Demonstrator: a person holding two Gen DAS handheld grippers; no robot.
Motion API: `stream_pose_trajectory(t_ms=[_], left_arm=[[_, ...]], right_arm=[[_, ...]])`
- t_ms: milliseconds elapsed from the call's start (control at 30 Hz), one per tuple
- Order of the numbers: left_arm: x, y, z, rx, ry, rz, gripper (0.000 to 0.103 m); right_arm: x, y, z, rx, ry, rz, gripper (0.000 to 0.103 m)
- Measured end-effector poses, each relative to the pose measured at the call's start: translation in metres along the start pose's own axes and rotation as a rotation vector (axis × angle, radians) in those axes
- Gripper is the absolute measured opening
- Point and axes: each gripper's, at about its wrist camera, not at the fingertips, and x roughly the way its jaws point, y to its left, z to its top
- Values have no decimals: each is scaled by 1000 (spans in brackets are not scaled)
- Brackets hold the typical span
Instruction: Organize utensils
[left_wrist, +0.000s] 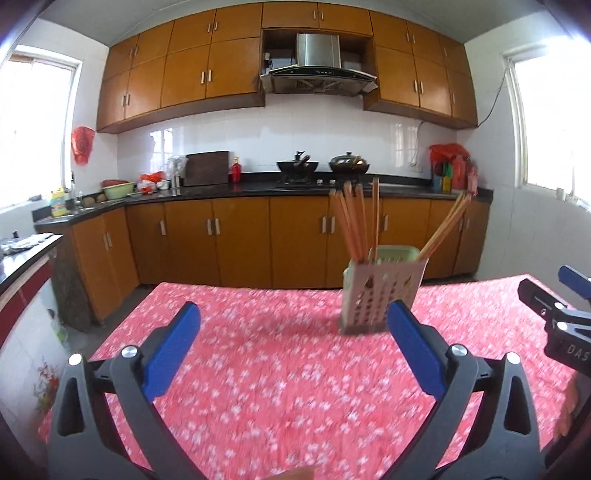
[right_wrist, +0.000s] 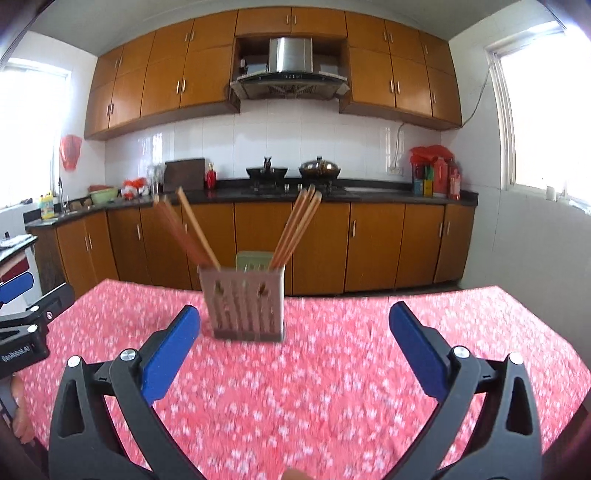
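- Left gripper (left_wrist: 293, 321): fingers spread wide, nothing between them.
- Right gripper (right_wrist: 294, 321): fingers spread, empty.
- Holder (right_wrist: 246, 302) with chopsticks (right_wrist: 295, 227) stands far on the table (right_wrist: 332, 387).

Right gripper (right_wrist: 295, 325) fingers wide apart, empty; chopsticks (right_wrist: 295, 229) upright in holder (right_wrist: 245, 302) on tablecloth (right_wrist: 332, 387).

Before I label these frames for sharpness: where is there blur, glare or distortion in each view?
Left wrist view: tablecloth and chopstick holder smeared by motion blur, windows blown out white, cabinets bowed by the fisheye lens, corners dark. Right wrist view: the same smear on tablecloth, holder and chopsticks; right window overexposed; the far counter reads sharper.
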Motion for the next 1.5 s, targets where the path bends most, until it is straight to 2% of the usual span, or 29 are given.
stream_pose_trajectory(t_ms=[67,267,633,1500], left_arm=[[-4,-4,-14,30,-1,20,99],[-8,-19,-34,71,9,-4,99],[-6,-12,-54,5,54,-15,99],[-4,-10,-66,4,81,-24,99]], right_arm=[[-2,1,-9,0,5,-2,101],[-10,2,-36,-24,12,-25,101],[-11,-4,-64,2,68,-20,101],[-14,-9,-67,10,75,-21,101]])
